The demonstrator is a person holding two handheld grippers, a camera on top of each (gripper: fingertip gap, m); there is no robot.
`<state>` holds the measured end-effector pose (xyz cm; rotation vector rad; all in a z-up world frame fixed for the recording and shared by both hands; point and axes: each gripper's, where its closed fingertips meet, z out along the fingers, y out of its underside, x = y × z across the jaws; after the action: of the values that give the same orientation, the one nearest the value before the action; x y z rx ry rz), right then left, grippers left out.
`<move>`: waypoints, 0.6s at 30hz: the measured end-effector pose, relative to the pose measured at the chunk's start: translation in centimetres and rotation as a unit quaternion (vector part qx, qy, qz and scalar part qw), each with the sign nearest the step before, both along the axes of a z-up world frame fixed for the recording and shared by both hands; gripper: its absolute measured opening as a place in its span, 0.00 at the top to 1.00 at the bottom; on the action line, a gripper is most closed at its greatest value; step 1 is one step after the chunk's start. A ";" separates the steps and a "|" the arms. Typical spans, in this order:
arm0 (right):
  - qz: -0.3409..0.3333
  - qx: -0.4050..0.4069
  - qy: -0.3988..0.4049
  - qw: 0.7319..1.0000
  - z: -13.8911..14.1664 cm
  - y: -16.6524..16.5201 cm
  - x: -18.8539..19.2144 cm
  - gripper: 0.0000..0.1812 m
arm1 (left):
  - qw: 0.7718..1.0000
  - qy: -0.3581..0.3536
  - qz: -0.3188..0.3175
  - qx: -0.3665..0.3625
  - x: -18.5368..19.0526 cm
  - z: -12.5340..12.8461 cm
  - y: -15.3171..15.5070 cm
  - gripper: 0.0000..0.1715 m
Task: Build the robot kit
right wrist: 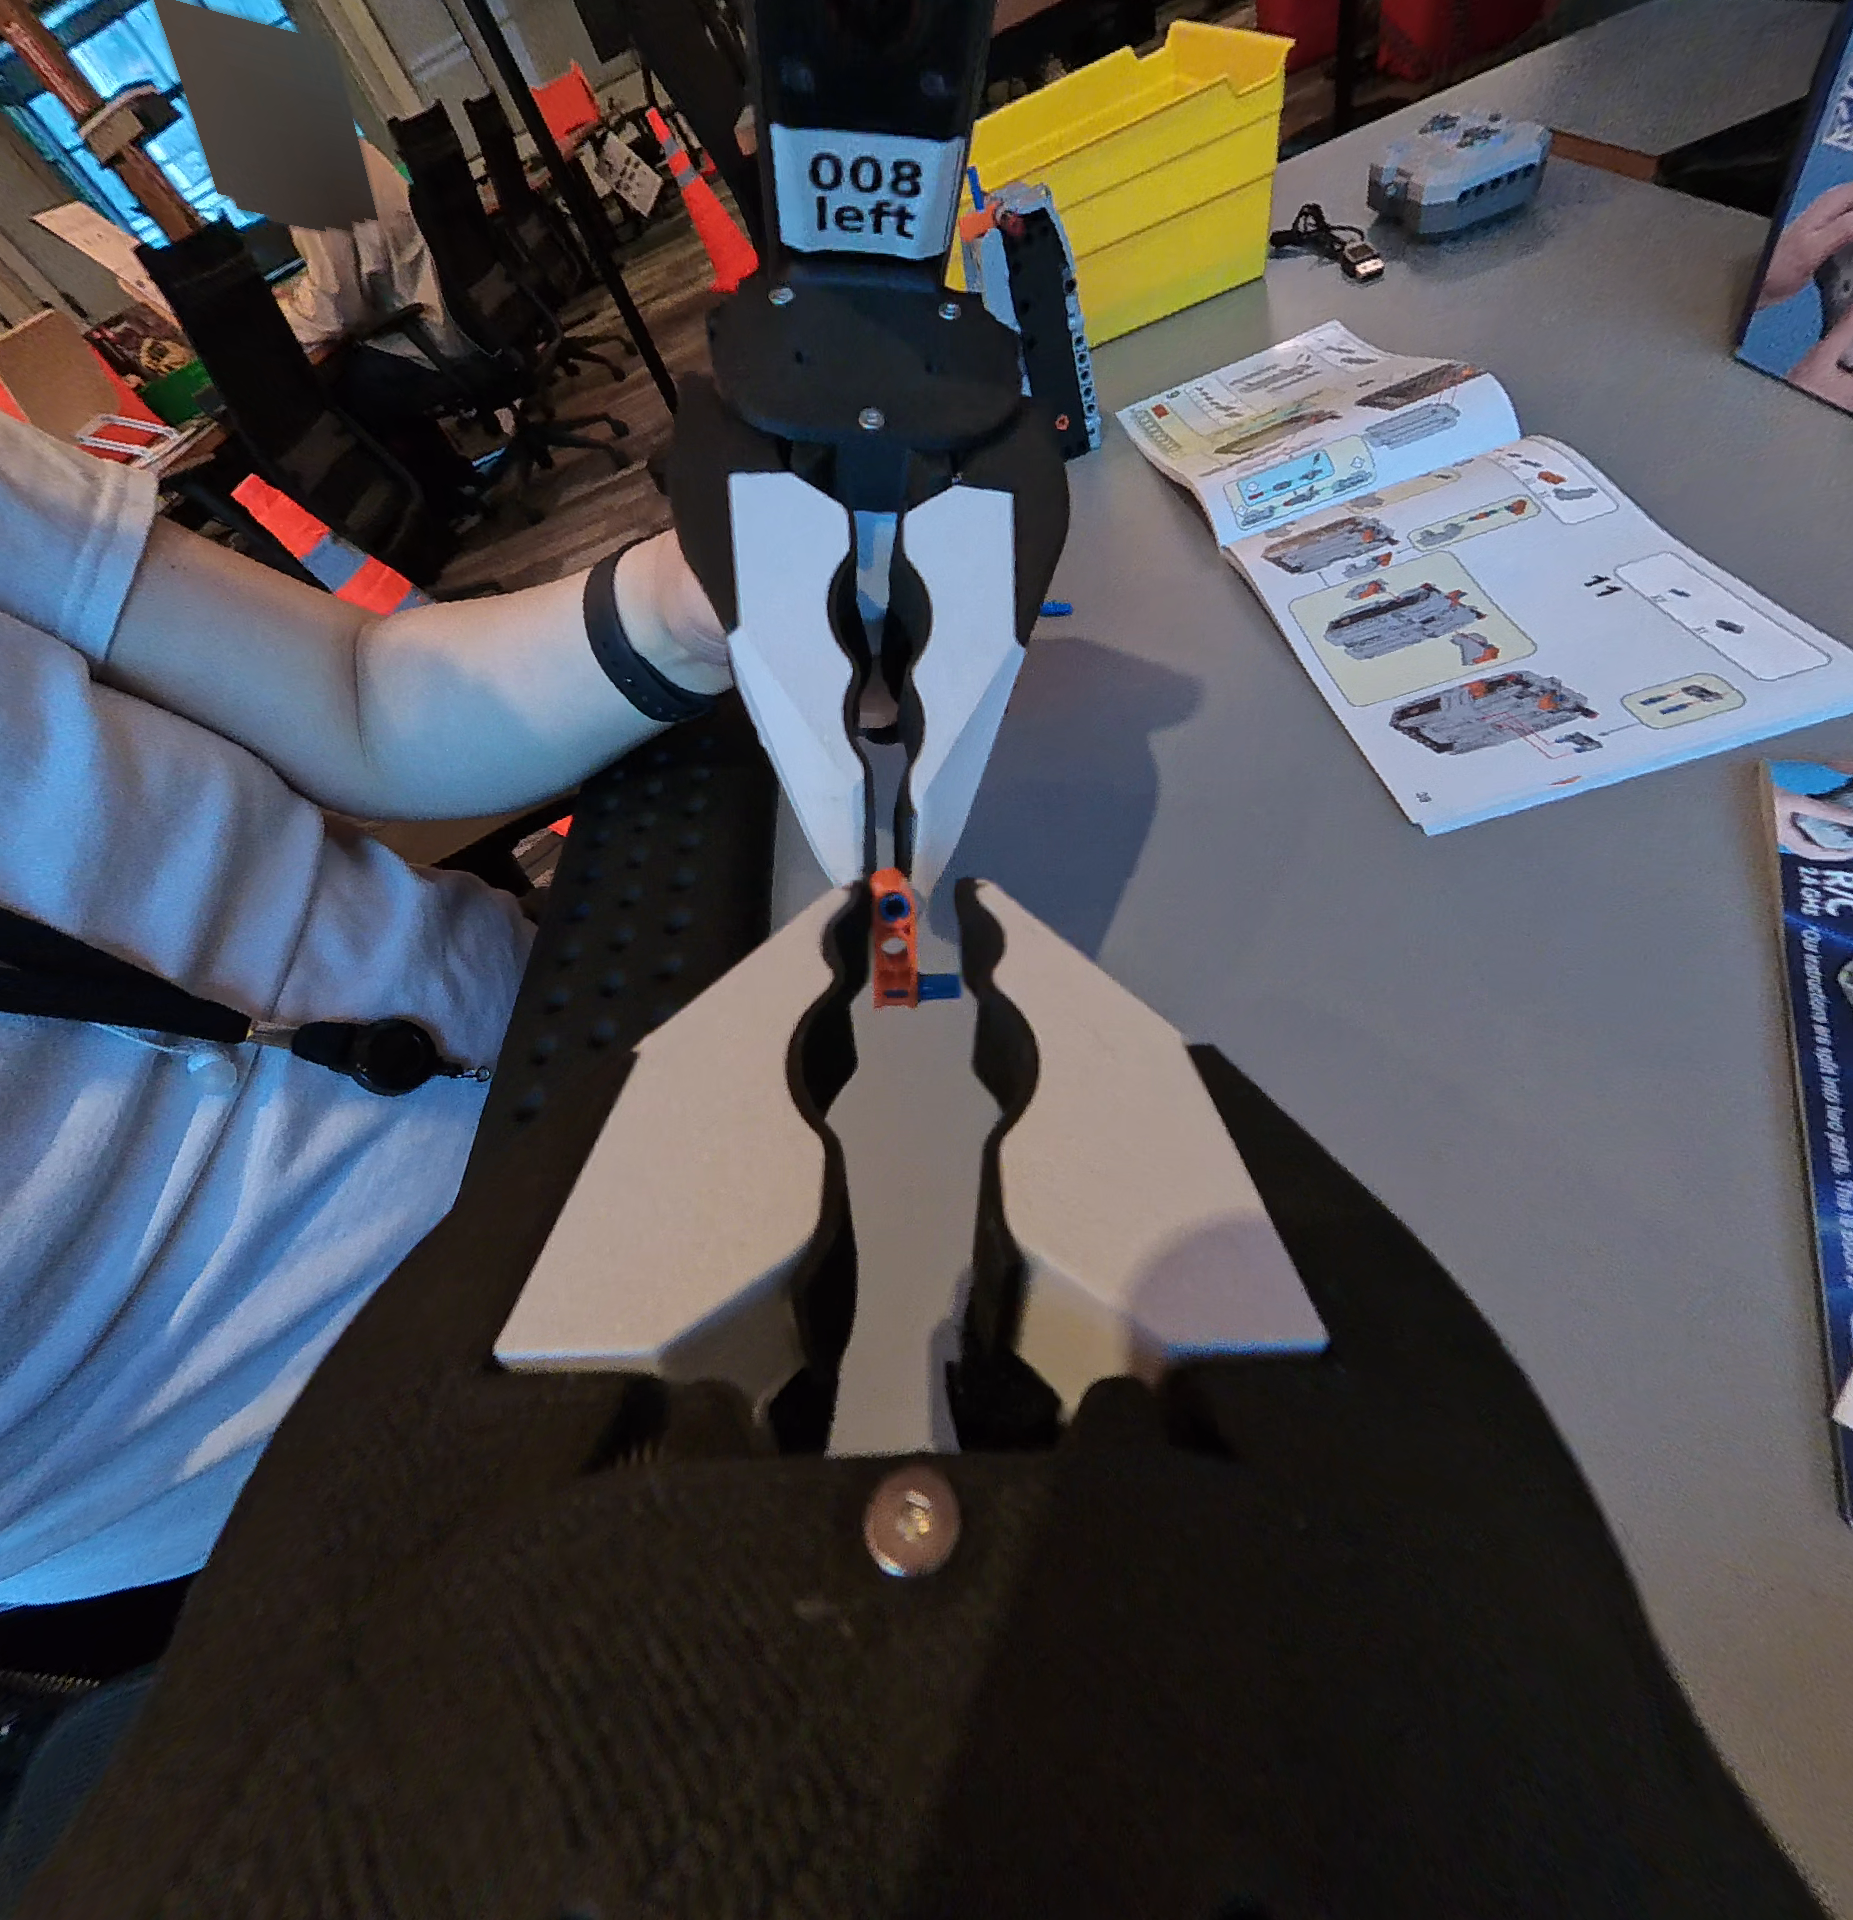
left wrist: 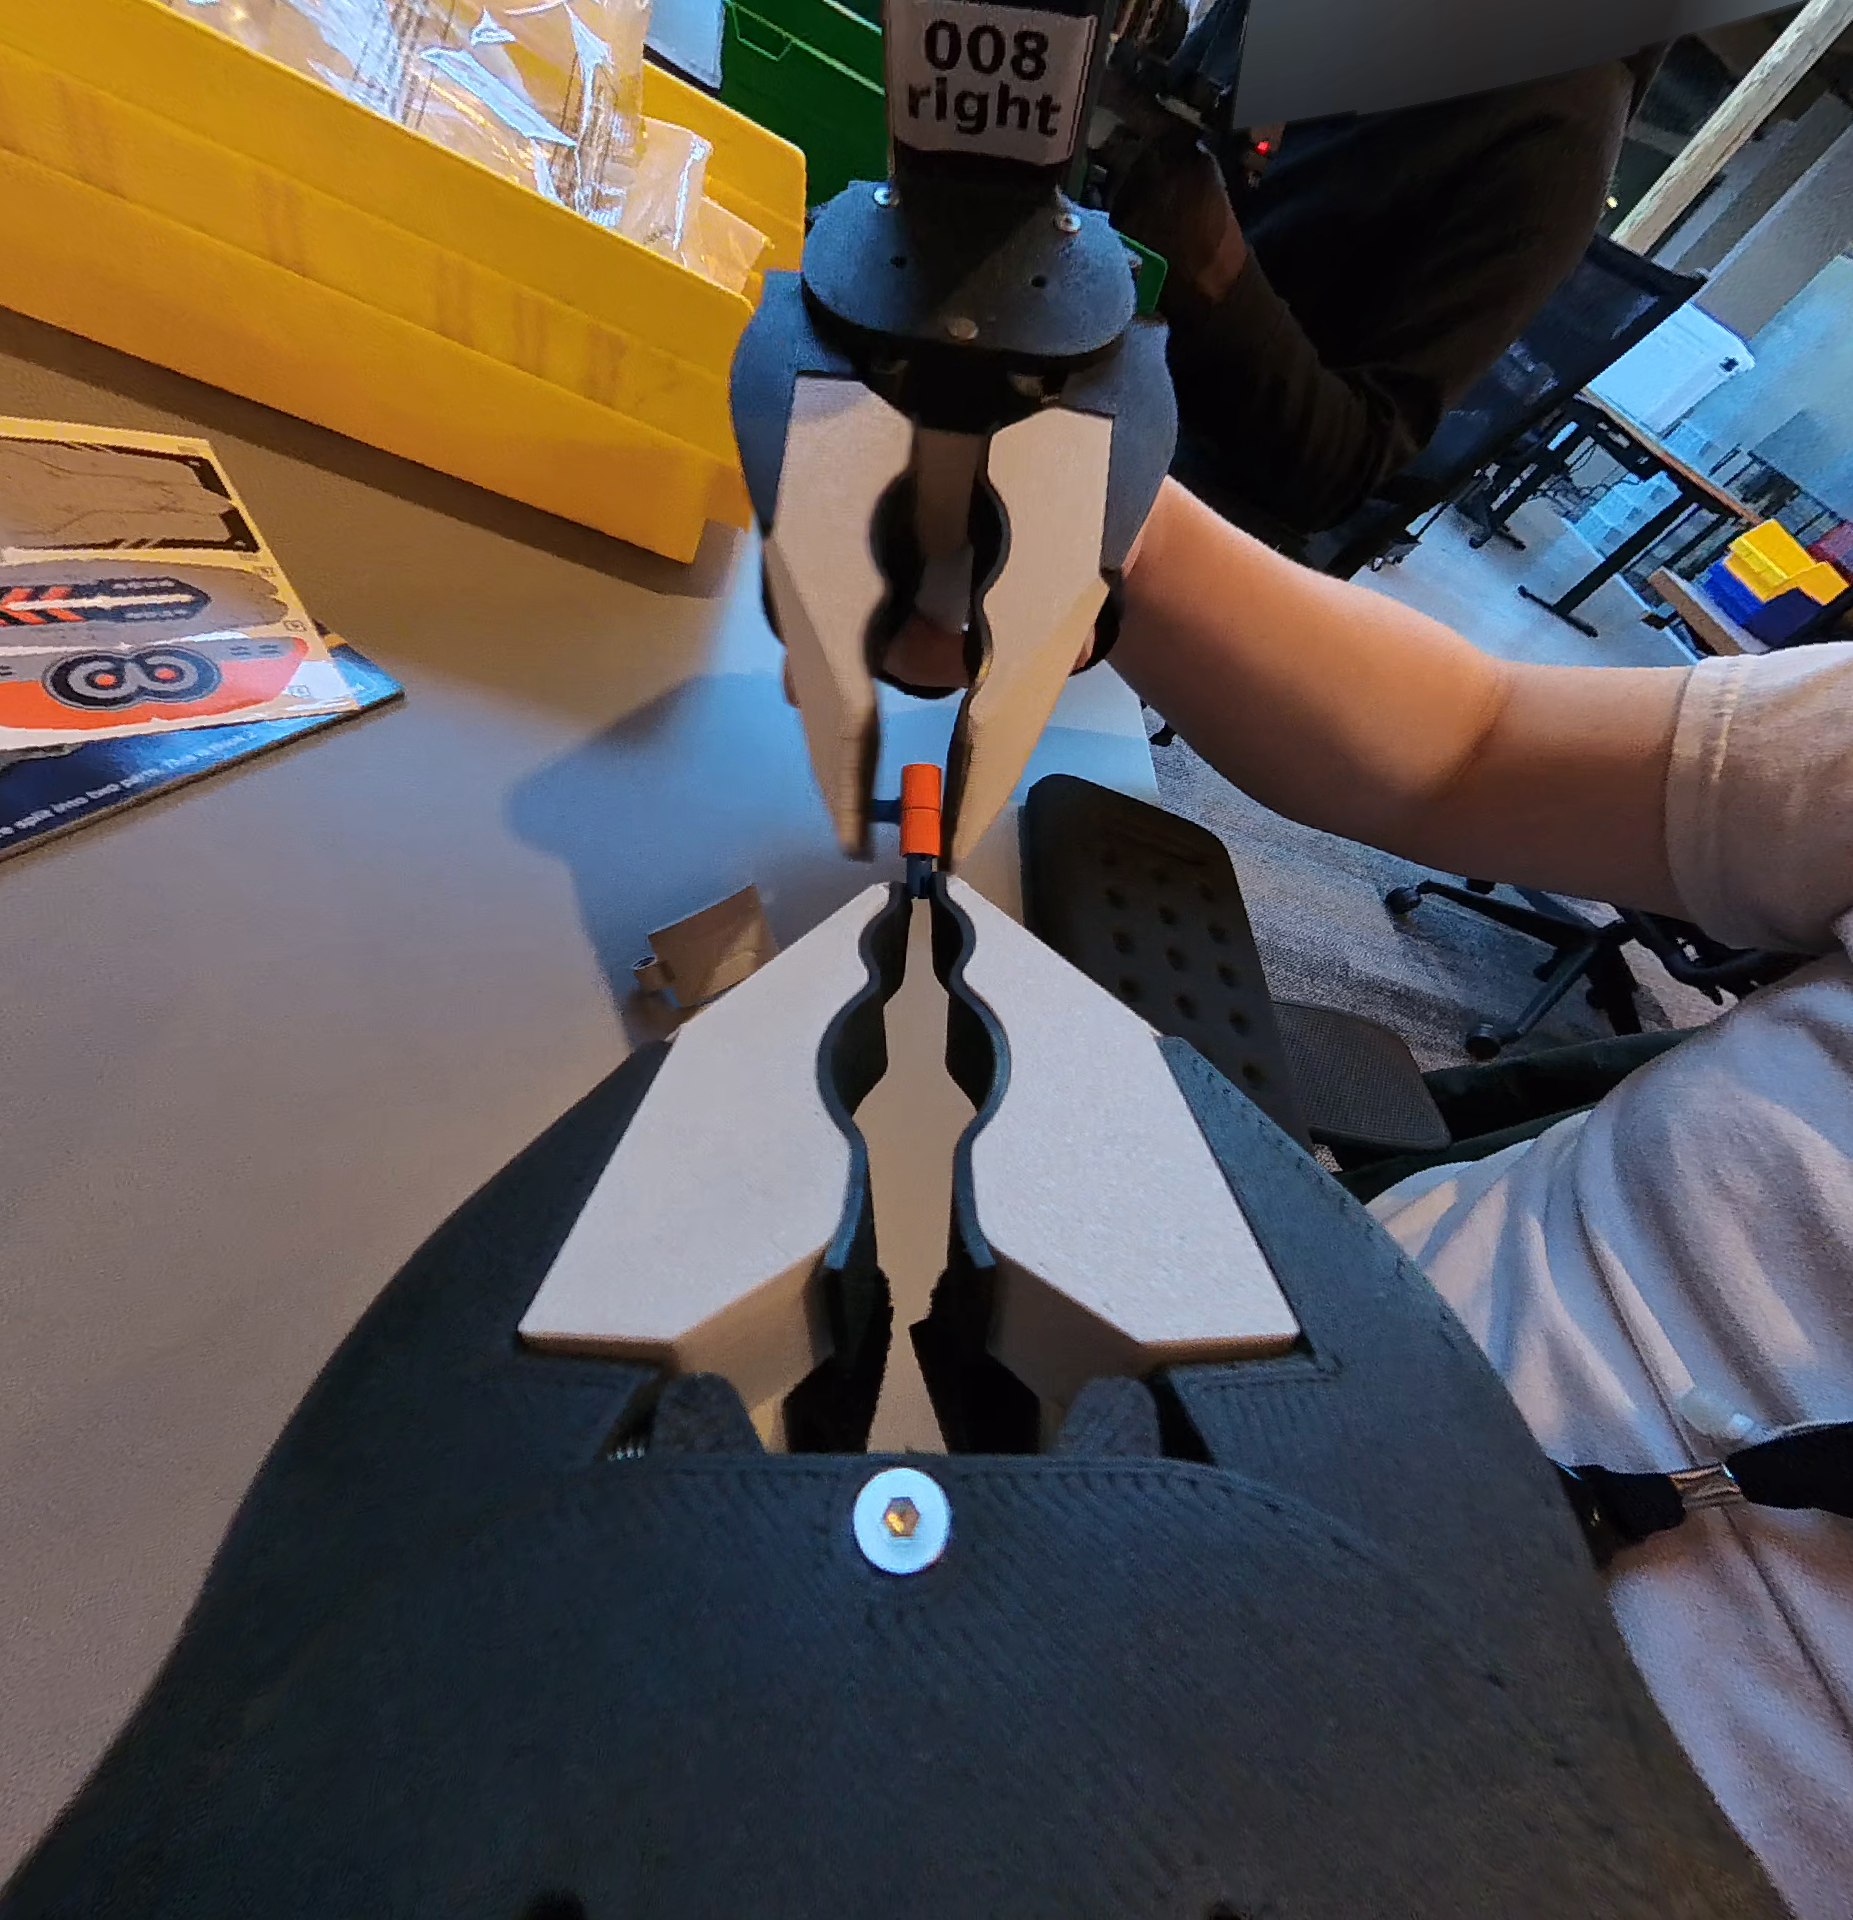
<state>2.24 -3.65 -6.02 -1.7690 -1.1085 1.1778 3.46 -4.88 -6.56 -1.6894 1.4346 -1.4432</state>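
A small orange connector piece with blue pins is held in the air between both grippers, above the grey table's edge. My left gripper is shut on a blue pin at the piece's near end. My right gripper is closed across the orange piece and its blue side pin. The two grippers point at each other, tip to tip. The right gripper also shows in the left wrist view, and the left gripper in the right wrist view.
A yellow bin with clear bags and a sticker sheet lie on the table, with a small grey part nearby. An open instruction booklet, a partly built grey-black model, a grey unit and another booklet lie there too. A black chair stands at the table edge. The grippers are tip to tip, or close to it.
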 end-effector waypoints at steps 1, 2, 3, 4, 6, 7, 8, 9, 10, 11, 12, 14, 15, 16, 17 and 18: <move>0.009 -0.002 0.004 1.000 0.1 -0.3 -0.1 0.97 | 1.000 0.000 0.000 0.001 0.0 0.0 0.0 0.99; 0.011 -0.002 0.006 1.000 0.2 -0.3 -0.2 0.97 | 1.000 0.000 -0.002 0.000 0.0 0.0 0.0 0.99; 0.012 -0.002 0.006 1.000 0.2 -0.4 -0.2 0.97 | 1.000 0.000 -0.002 -0.001 -0.1 0.0 0.0 0.99; 0.011 -0.002 0.007 1.000 0.2 -0.4 -0.2 0.97 | 1.000 0.000 -0.001 -0.001 -0.1 -0.1 0.0 0.99; 0.010 -0.008 0.020 1.000 0.4 -0.4 -0.3 0.94 | 1.000 0.004 -0.003 -0.002 0.0 -0.3 0.0 0.99; 0.009 -0.012 0.025 1.000 0.4 -0.4 -0.3 0.95 | 1.000 0.002 -0.007 -0.005 0.0 -0.3 -0.2 0.99; 0.008 -0.013 0.025 1.000 0.3 -0.4 -0.3 0.97 | 1.000 0.003 -0.006 -0.006 0.0 -0.4 -0.2 0.99; 0.006 -0.012 0.023 1.000 0.2 -0.4 -0.2 0.97 | 1.000 0.004 -0.005 -0.003 0.1 -0.4 -0.1 0.99; 0.002 -0.009 0.021 1.000 0.1 -0.3 -0.2 0.97 | 1.000 0.004 -0.001 0.002 0.1 -0.5 0.0 0.99; -0.002 -0.008 0.017 1.000 0.0 -0.3 -0.1 0.97 | 1.000 0.006 0.003 0.010 0.2 -0.6 0.1 0.98; -0.007 -0.013 0.010 1.000 -0.2 -0.2 0.1 0.97 | 1.000 0.013 0.010 0.020 0.2 -0.9 0.3 0.98; -0.028 -0.031 -0.036 0.999 -1.6 0.4 1.1 0.97 | 0.998 0.043 0.027 0.039 0.2 -2.0 1.0 0.87; -0.044 -0.046 -0.068 0.996 -2.7 0.7 2.0 0.97 | 0.997 0.063 0.029 0.042 0.0 -2.8 1.1 0.86; -0.061 -0.064 -0.101 0.991 -3.7 1.0 2.8 0.97 | 0.995 0.081 0.028 0.044 -0.1 -3.6 1.2 0.86; -0.080 -0.082 -0.128 0.985 -4.6 1.3 3.6 0.97 | 0.993 0.098 0.032 0.049 -0.2 -4.4 1.4 0.86; -0.085 -0.103 -0.142 0.981 -5.0 1.2 4.0 0.97 | 0.992 0.109 0.037 0.055 -0.2 -5.1 1.5 0.85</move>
<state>6.22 -2.42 -11.05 -2.1990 -0.9979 0.9854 3.25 -3.35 -11.62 -1.8545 1.5176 -1.1481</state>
